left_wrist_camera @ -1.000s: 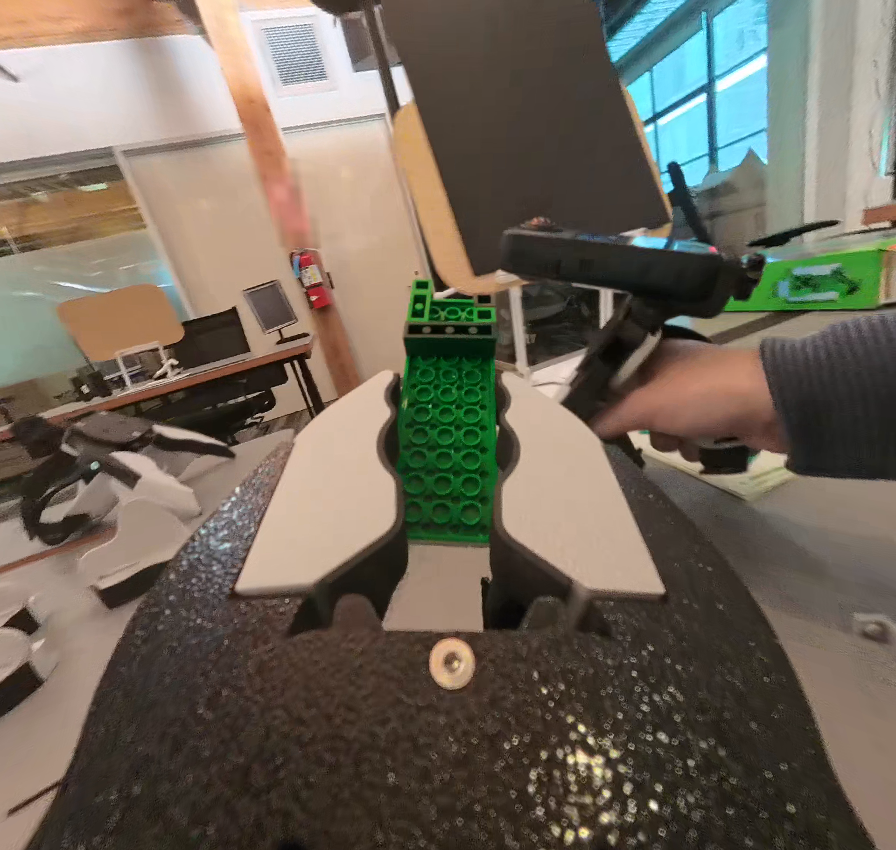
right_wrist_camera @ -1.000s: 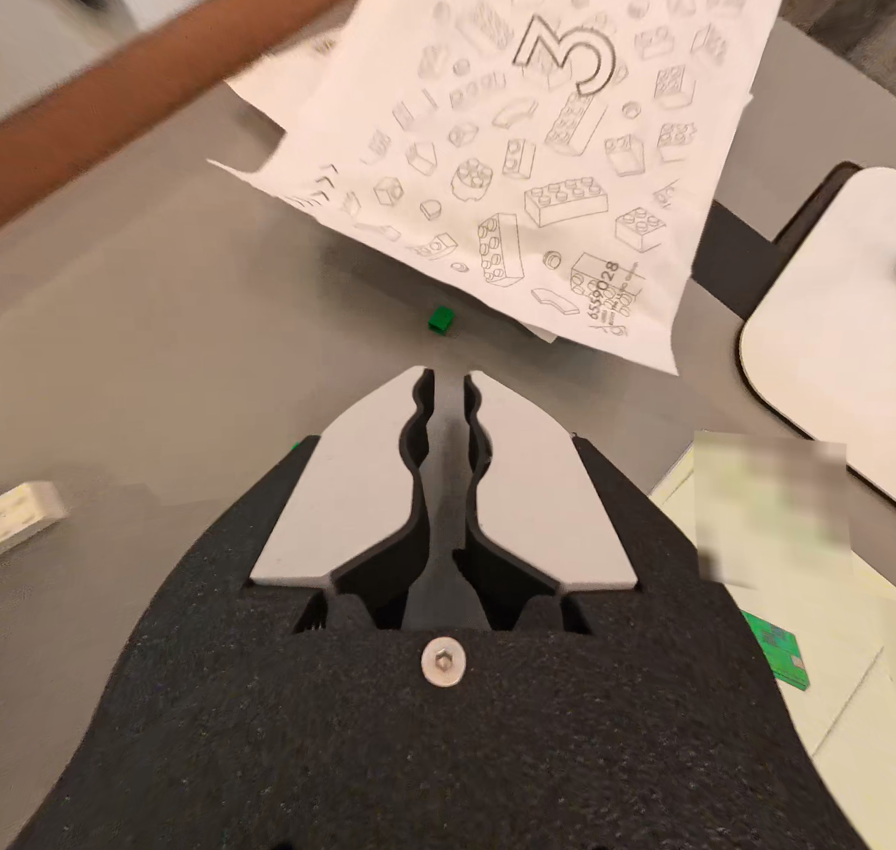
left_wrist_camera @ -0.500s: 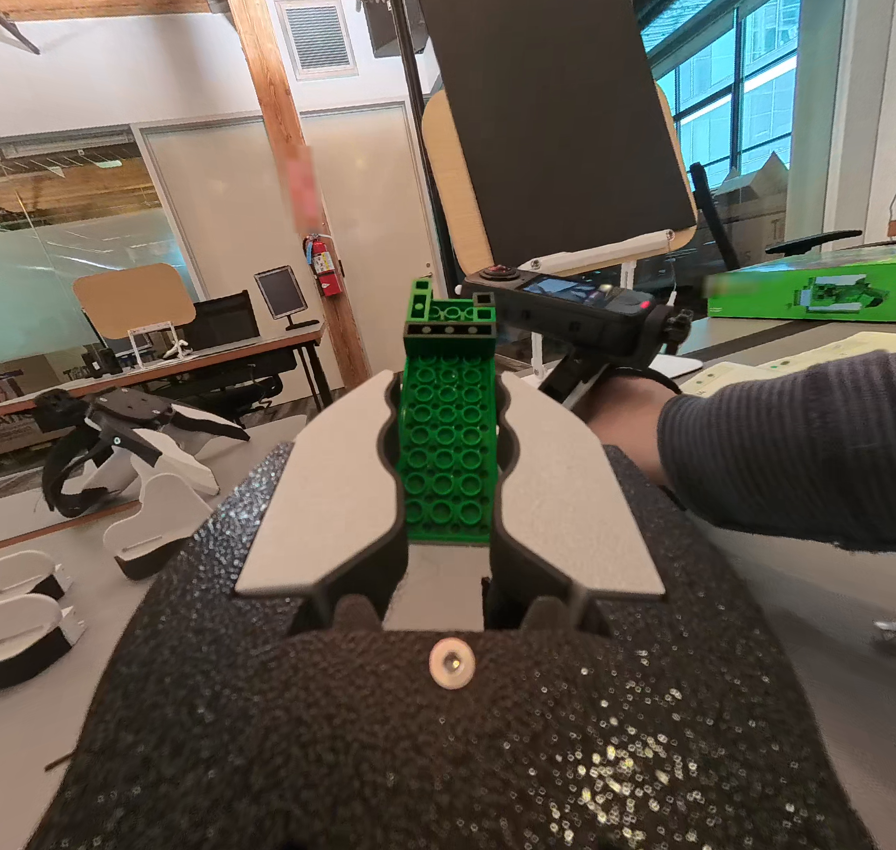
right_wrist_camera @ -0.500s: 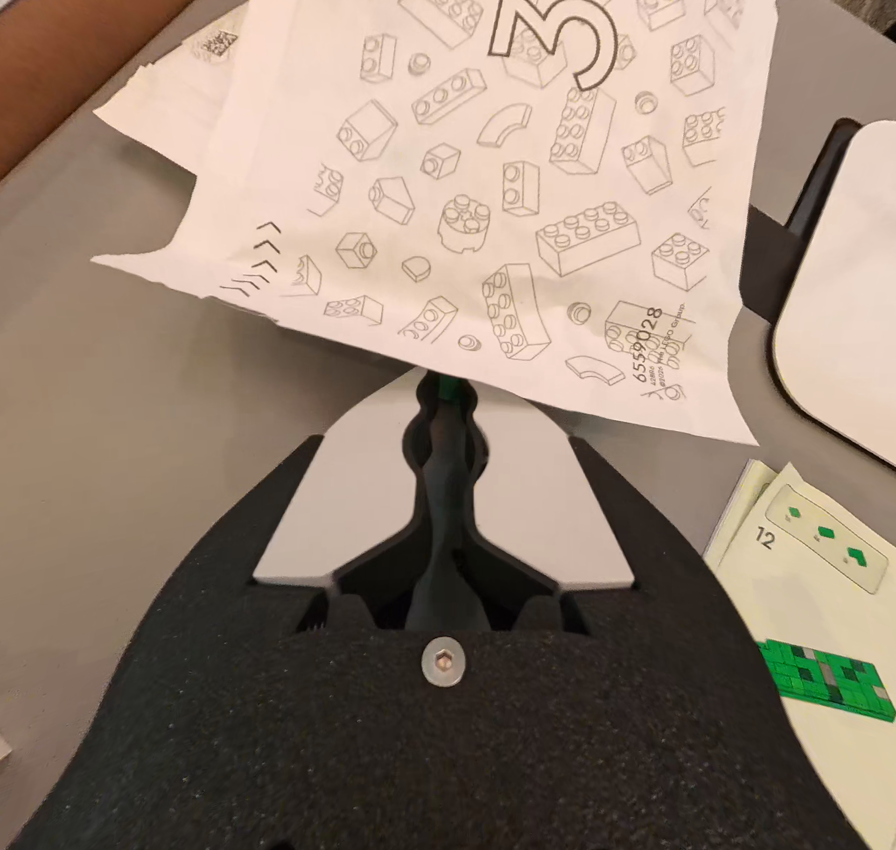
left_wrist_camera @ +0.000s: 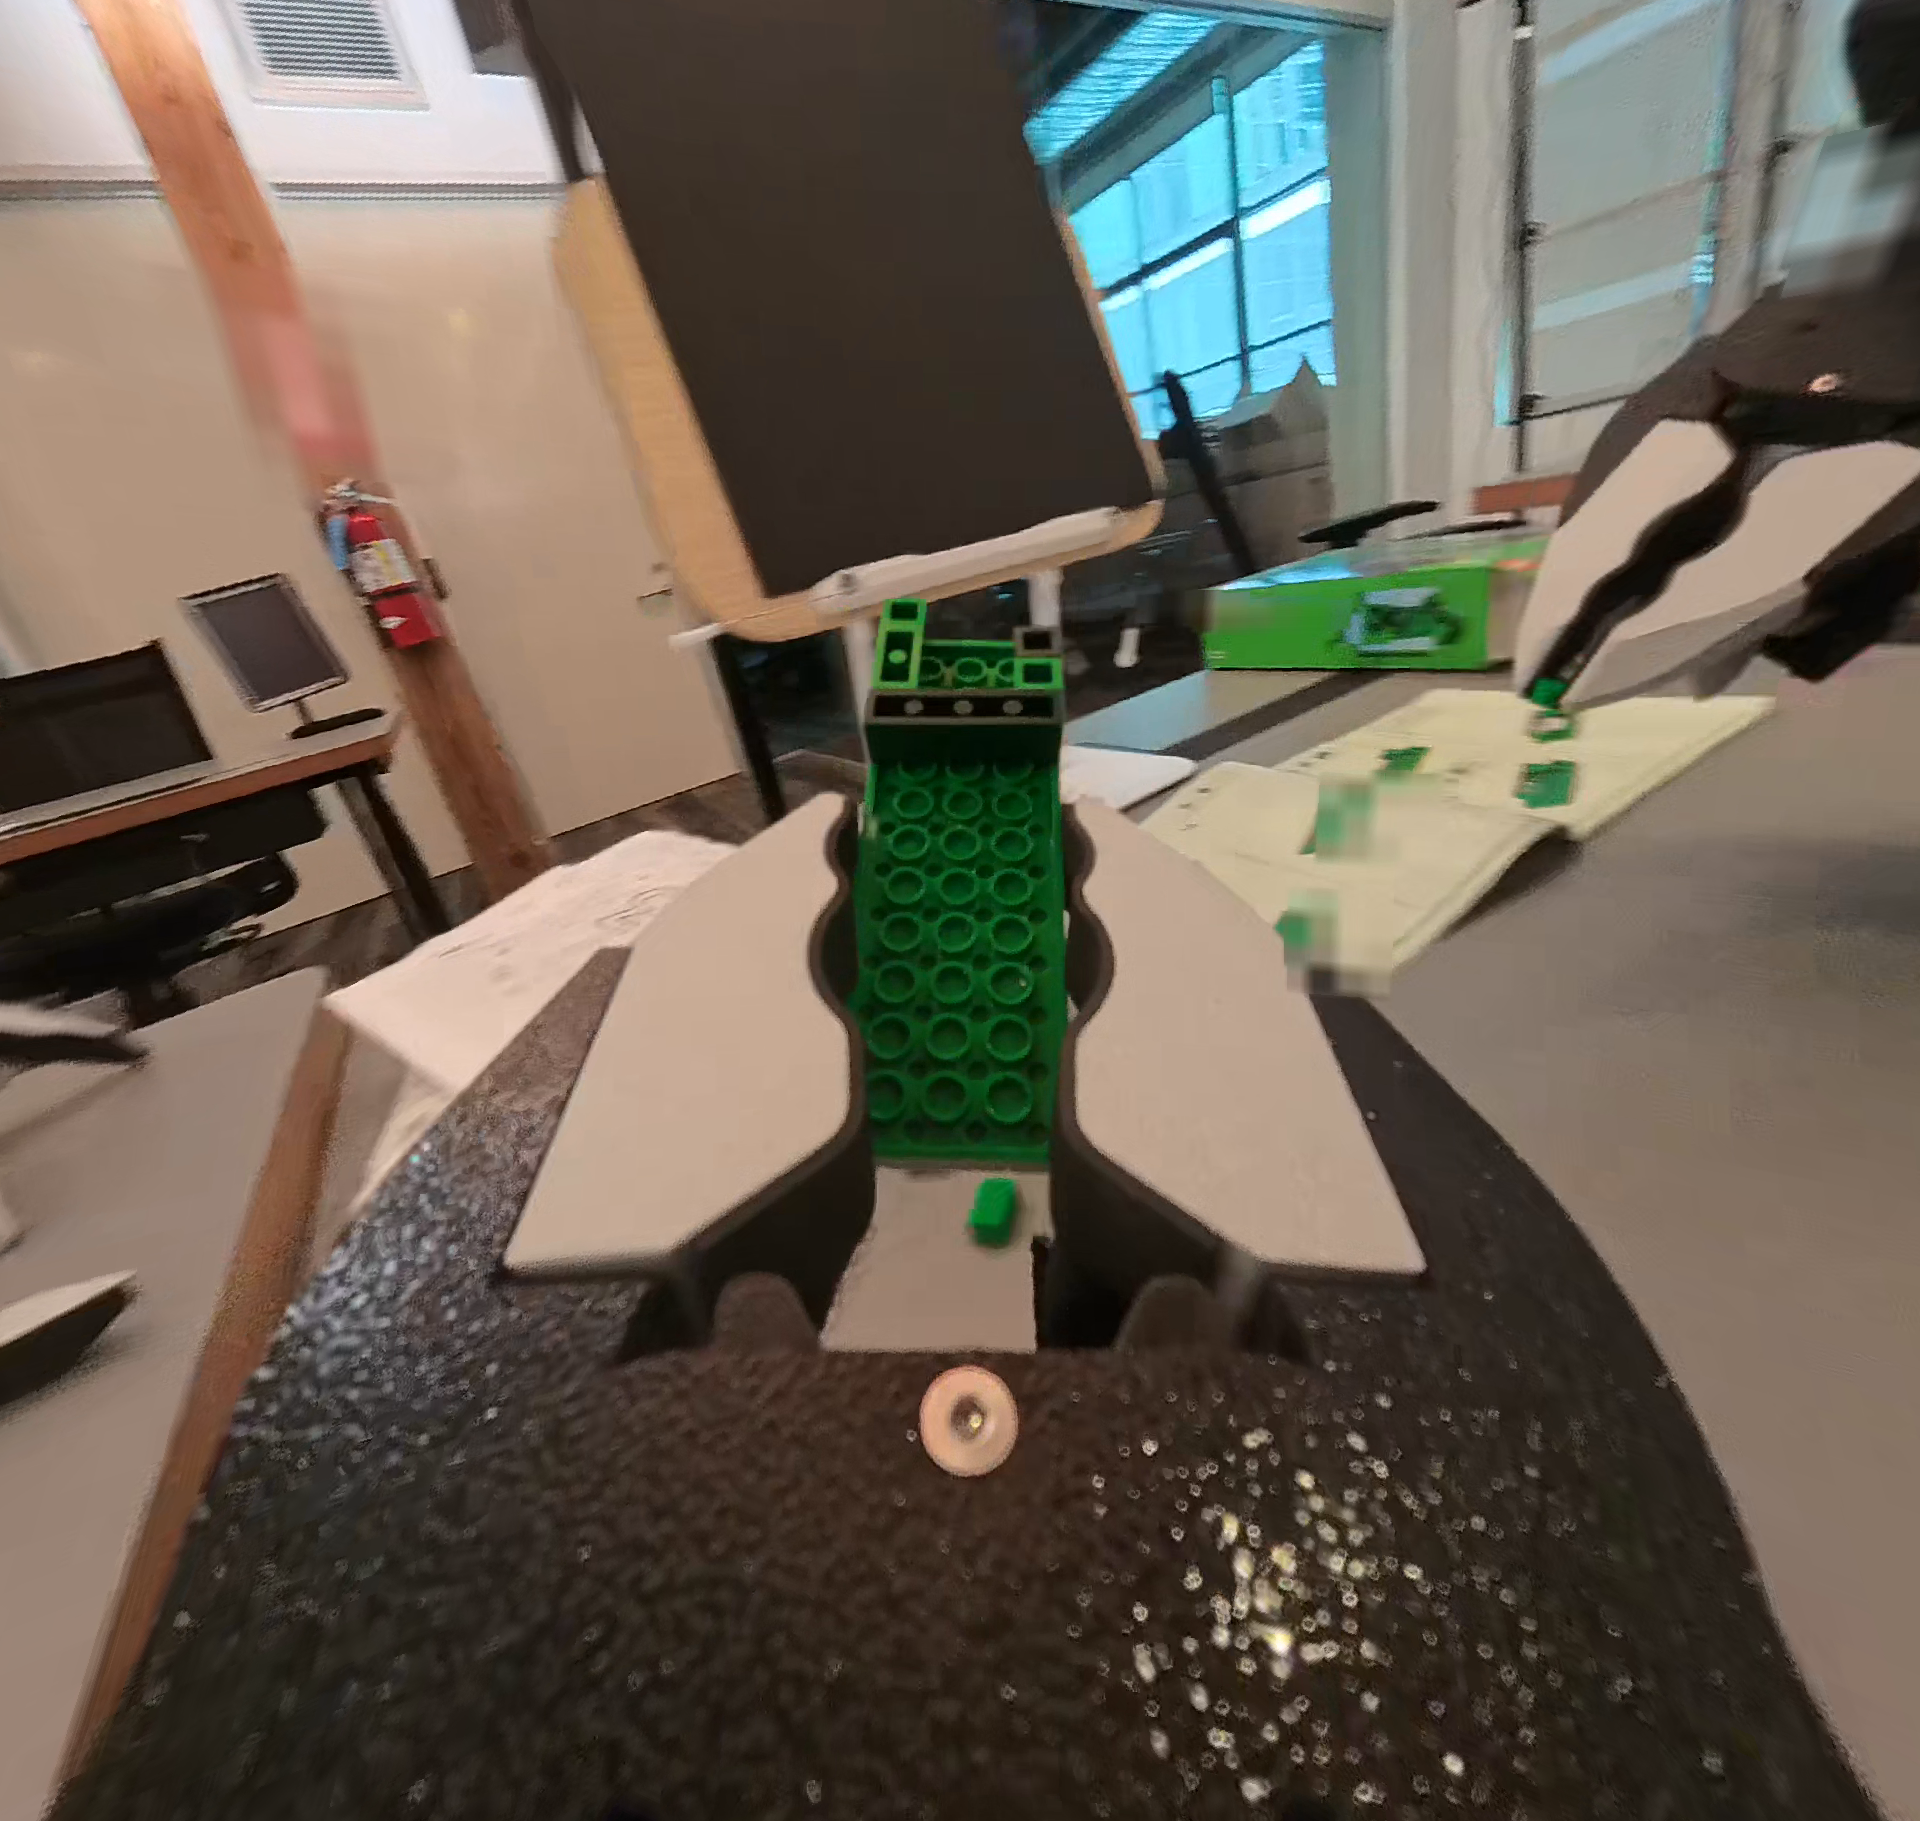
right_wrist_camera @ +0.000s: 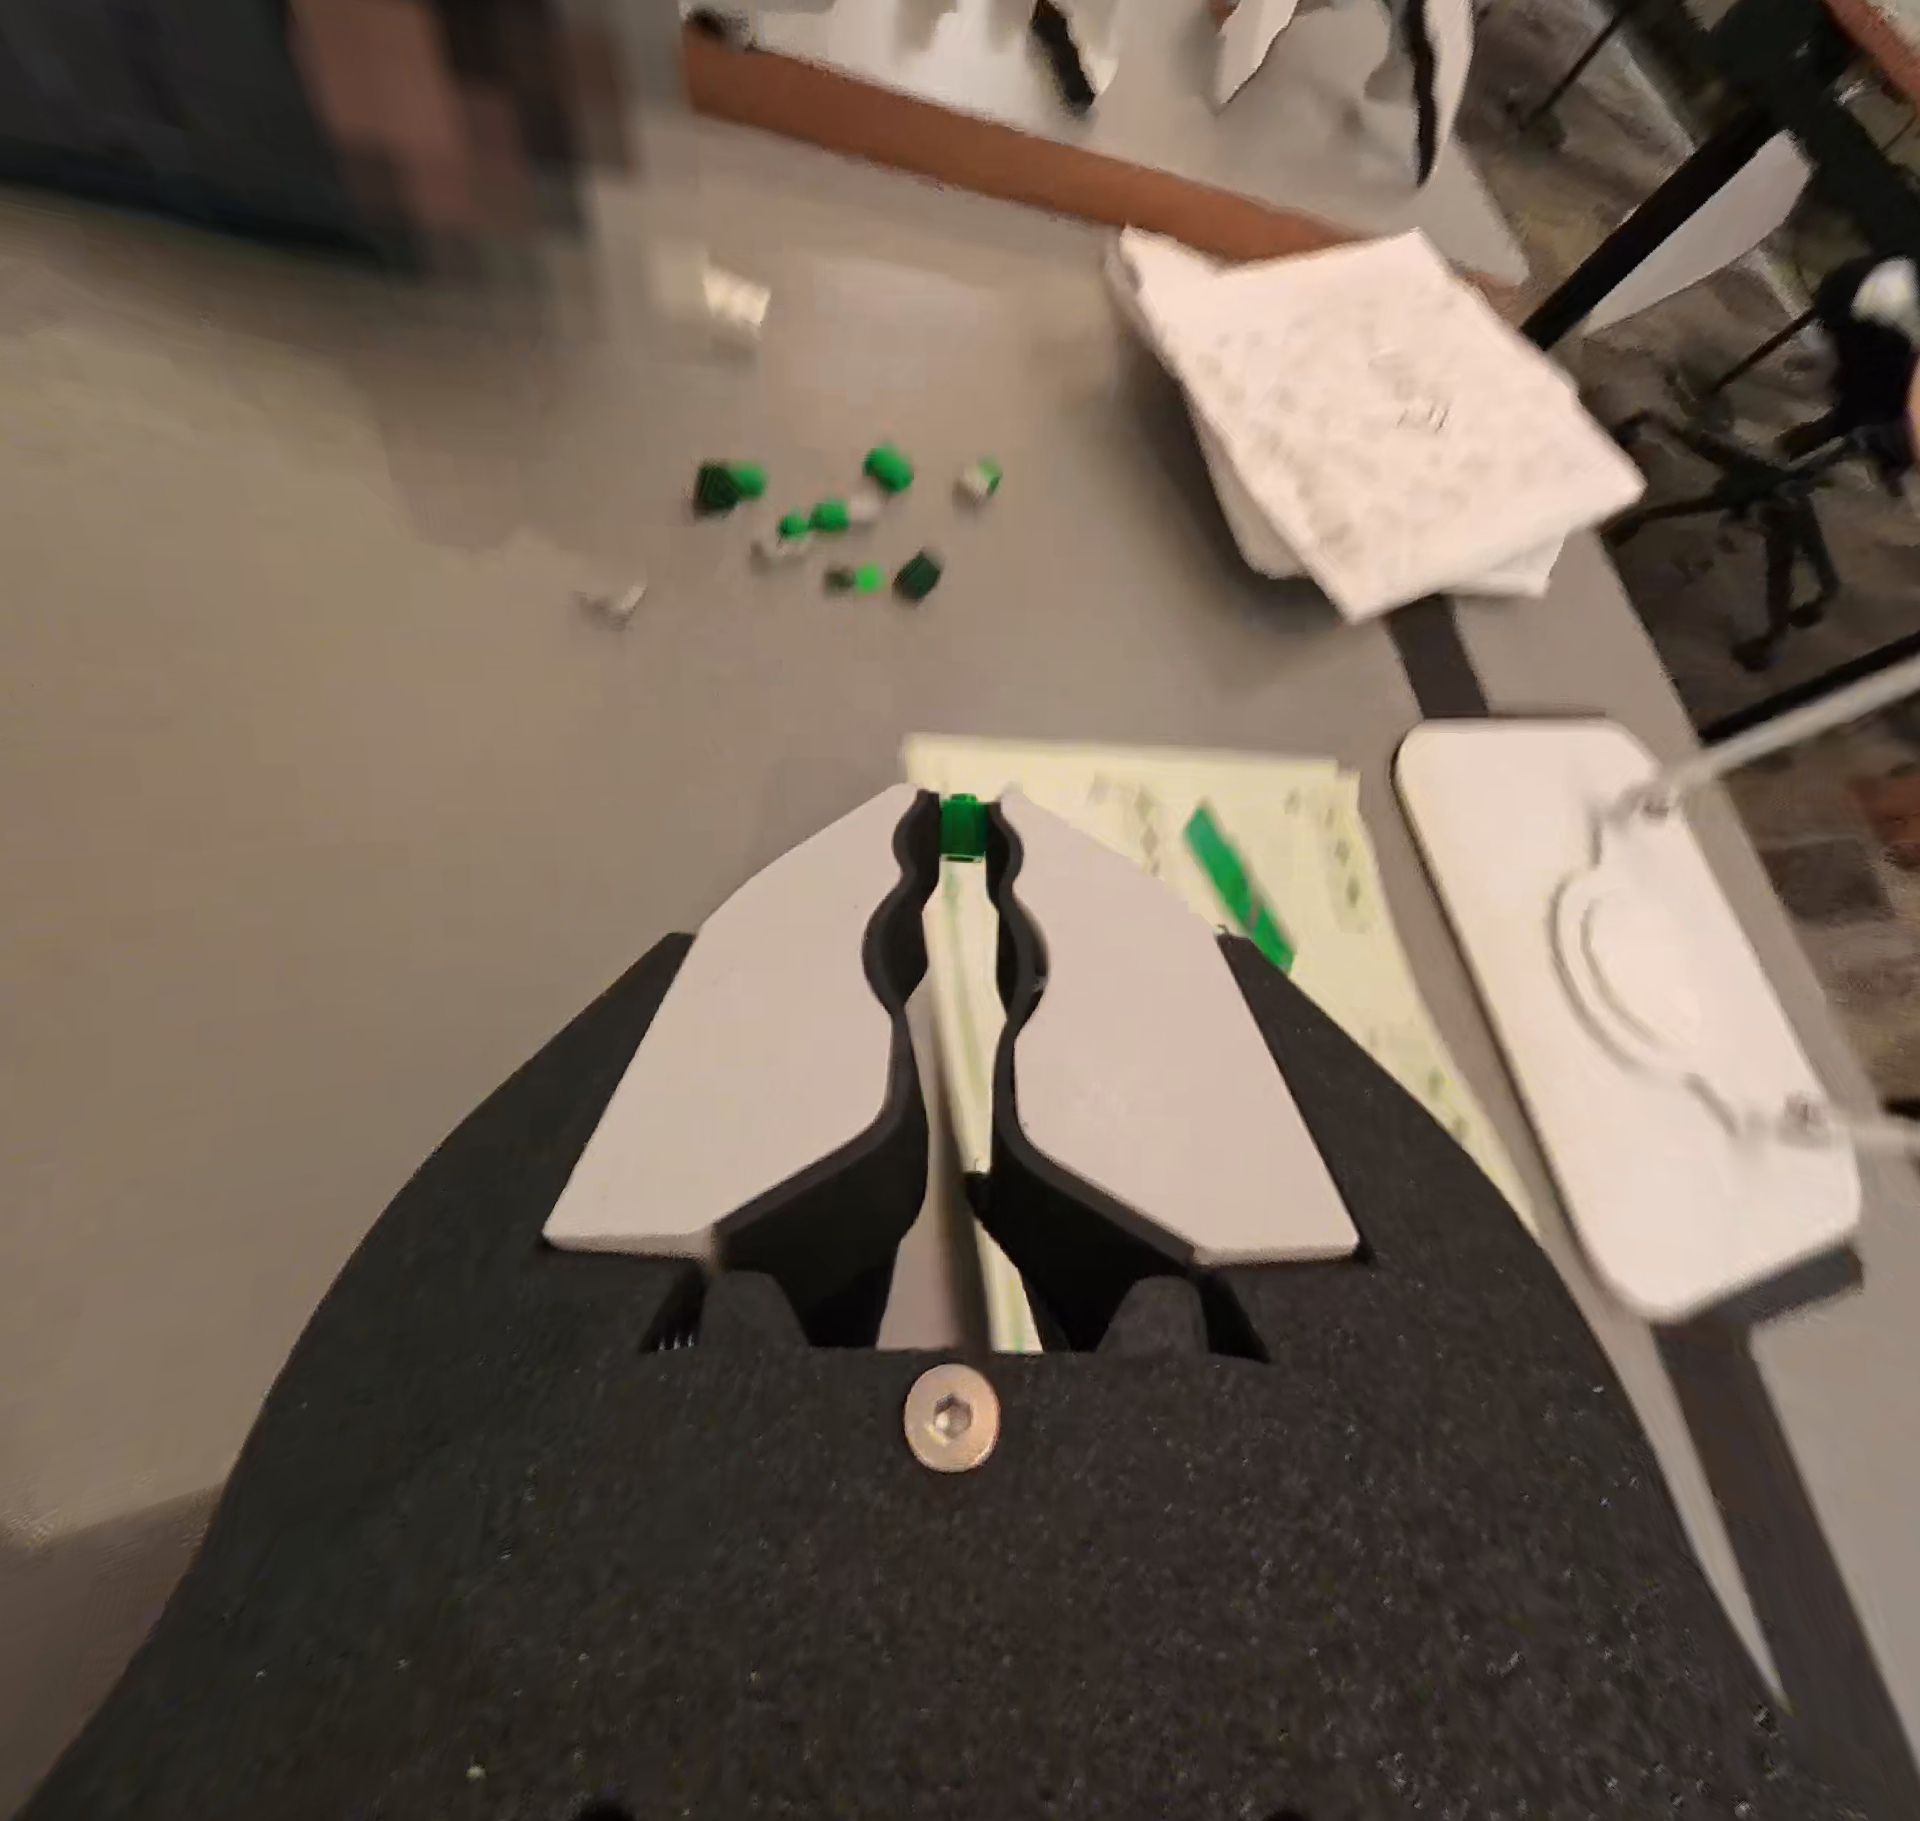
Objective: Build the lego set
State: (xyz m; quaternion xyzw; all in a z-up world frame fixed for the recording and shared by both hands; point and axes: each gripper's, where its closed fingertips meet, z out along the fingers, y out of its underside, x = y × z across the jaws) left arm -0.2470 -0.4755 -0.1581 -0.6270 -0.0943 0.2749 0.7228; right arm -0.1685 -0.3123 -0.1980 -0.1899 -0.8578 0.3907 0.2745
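My left gripper (left_wrist_camera: 961,815) is shut on a green Lego assembly (left_wrist_camera: 956,982), a studded plate seen from its underside with a black strip and green bricks at its far end. It is held up above the grey table. A small green piece (left_wrist_camera: 992,1221) shows through the gap below it. My right gripper (right_wrist_camera: 961,807) is shut on a small green brick (right_wrist_camera: 962,828) at its fingertips, above the open instruction booklet (right_wrist_camera: 1132,836). In the left wrist view the right gripper (left_wrist_camera: 1555,682) hangs at the upper right over the booklet (left_wrist_camera: 1455,805).
Several loose green and grey bricks (right_wrist_camera: 831,524) lie on the grey table (right_wrist_camera: 416,732). White printed paper bags (right_wrist_camera: 1351,421) lie at the back right. A white stand base (right_wrist_camera: 1621,992) sits to the right. A green box (left_wrist_camera: 1361,618) stands behind the booklet. About 20 cm separates my left fingertips from my right.
The right gripper closed on the small green brick by the paper bag, lifted it and swung over to the booklet. The left gripper turned towards the table, still holding the assembly.
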